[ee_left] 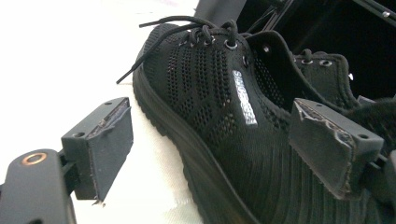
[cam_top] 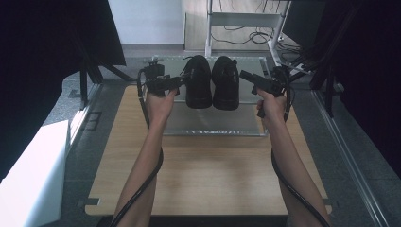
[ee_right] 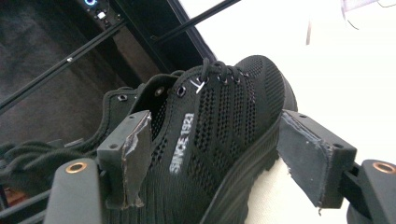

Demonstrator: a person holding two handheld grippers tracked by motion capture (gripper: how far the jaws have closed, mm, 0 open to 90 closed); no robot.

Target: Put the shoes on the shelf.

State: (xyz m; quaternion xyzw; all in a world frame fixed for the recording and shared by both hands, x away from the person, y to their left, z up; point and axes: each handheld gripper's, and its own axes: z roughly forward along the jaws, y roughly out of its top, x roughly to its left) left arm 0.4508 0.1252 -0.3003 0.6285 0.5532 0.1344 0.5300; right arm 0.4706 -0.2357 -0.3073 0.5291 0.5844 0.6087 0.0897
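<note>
Your left gripper (cam_top: pixel 181 81) sits w/ jaws apart beside the left black mesh lace-up shoe (cam_top: pixel 197 81), pads clear of the knit, nothing held. Same on the right: your right gripper (cam_top: pixel 242 75) is open next to the right black mesh lace-up shoe (cam_top: pixel 225 82), jaws straddling its side w/o pressing. Both shoes stand side by side on the clear acrylic tray (cam_top: pixel 213 125) at the far edge of the wooden worktop (cam_top: pixel 208 175), toes toward you. Judging by the look: light, soft knit upper that'll buckle under a pinch, loose laces (ee_left: pixel 154 28) can snag. Grab at the firmer heel collar or the stiff rubber sole edge (ee_right: pixel 243 182), not mid-mesh.
</note>
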